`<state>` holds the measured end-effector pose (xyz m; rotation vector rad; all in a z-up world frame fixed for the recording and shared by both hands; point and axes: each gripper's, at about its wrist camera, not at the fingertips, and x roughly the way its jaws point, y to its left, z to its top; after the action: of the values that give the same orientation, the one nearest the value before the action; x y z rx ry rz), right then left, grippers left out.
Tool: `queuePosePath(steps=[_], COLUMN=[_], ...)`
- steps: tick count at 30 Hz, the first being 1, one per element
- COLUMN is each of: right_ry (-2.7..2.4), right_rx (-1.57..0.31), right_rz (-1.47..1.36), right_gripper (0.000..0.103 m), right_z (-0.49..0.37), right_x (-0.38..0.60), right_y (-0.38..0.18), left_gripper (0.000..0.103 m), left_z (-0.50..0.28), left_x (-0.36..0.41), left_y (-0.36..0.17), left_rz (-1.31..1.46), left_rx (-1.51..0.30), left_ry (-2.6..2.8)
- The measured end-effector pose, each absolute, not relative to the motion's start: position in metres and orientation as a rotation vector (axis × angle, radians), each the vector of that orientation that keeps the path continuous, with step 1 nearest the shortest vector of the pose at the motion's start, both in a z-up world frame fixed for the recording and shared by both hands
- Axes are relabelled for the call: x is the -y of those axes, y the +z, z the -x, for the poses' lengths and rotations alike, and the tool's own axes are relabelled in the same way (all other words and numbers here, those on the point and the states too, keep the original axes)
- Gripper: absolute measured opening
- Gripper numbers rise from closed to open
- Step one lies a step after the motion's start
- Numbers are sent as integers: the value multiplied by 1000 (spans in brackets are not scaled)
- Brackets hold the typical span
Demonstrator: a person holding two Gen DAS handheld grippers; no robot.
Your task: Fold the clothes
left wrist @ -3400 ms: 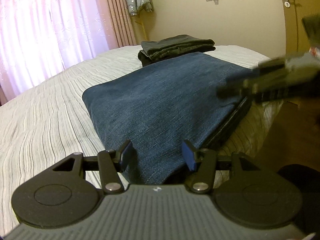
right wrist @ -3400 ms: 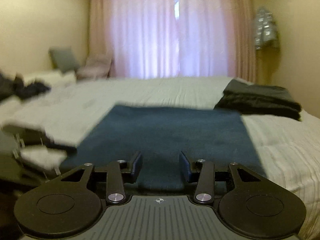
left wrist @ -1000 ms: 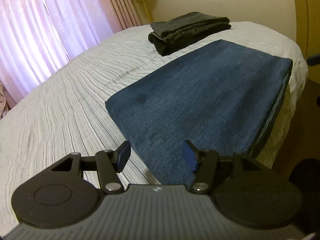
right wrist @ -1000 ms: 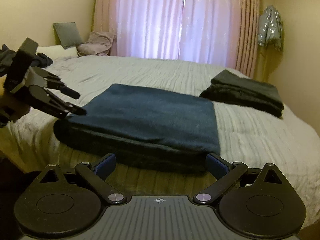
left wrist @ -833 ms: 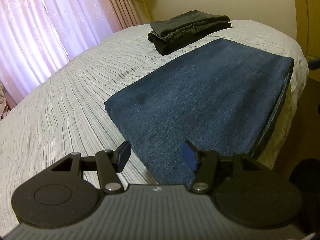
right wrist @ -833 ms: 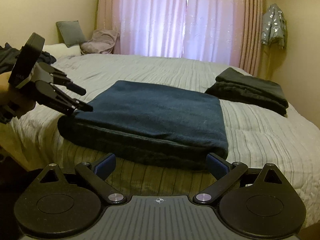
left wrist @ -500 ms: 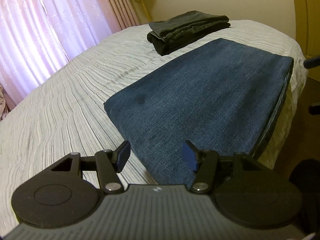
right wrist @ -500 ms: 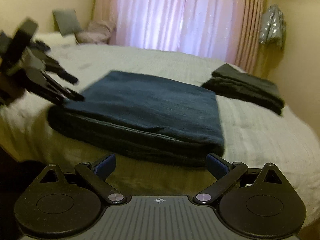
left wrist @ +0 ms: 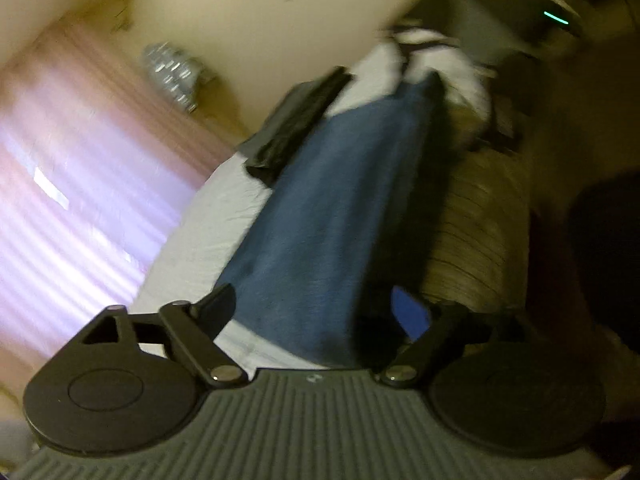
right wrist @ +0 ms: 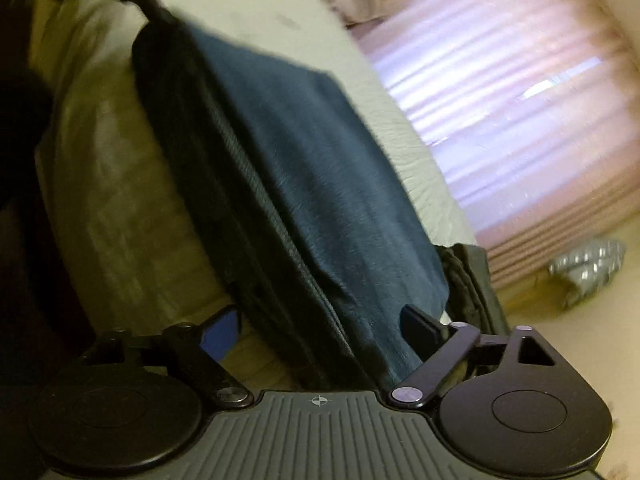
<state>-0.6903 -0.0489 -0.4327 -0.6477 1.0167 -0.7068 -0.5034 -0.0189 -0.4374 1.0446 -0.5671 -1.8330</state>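
1. Since half a second ago both wrist views rolled hard: the bed (left wrist: 224,200) ran level before and now sat steeply tilted in both, with heavy motion blur. Both cameras also sat closer to the near edge of the folded jeans (left wrist: 328,216).
2. Left gripper (left wrist: 316,308): fingers had just been opening and stood spread wide. One end of the folded jeans sat in the gap between them, with the fold's thick dark edge by the blue pad (left wrist: 408,312). Pads were not visibly pressing on the cloth, so released.
3. Right gripper (right wrist: 320,328): fingers had just been closing a little but were still wide apart. The other end of the jeans (right wrist: 304,184) filled the gap between them, stacked edge toward the blue-padded finger (right wrist: 220,334). Contact with the black finger (right wrist: 420,328) could not be told through the blur; no clamp seen.
4. Jeans lay flat on the bed at its edge, folded into a thick rectangular slab. Blue denim top face, fine weave; side face dark, layered, with a stitched seam line.
5. Bedspread was pale and ribbed. A folded dark garment stack (left wrist: 296,124) lay just beyond the jeans. Pink pleated curtain (right wrist: 520,100) behind.
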Motion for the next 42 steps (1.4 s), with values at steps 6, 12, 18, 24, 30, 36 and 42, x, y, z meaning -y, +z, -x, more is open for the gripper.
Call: queuePosePath(steps=[6, 12, 18, 24, 30, 36, 42], right_ry=[-656, -691, -710, -735, -748, -703, -726], right_rx=[-1039, -980, -951, -969, -988, -1003, -965], right_rz=[597, 502, 475, 644, 798, 774, 672], right_gripper=[70, 67, 67, 78, 82, 80, 46], right_z=[686, 697, 700, 701, 690, 676, 675], right_x=[70, 77, 80, 73, 85, 114, 119], right_y=[-422, -398, -399, -419, -423, -420, -391], left_gripper=[84, 83, 75, 48, 47, 48, 64], left_z=[545, 565, 569, 557, 546, 538, 544], left_x=[31, 49, 63, 67, 72, 70, 60], left_y=[-482, -489, -484, -457, -438, -437, -452], left_rz=[-1192, -1189, -1225, -1187, -1142, -1131, -1177], left_rx=[728, 792, 791, 757, 703, 659, 728], left_ry=[-1695, -1584, -1582, -1654, -1698, -1717, -1654])
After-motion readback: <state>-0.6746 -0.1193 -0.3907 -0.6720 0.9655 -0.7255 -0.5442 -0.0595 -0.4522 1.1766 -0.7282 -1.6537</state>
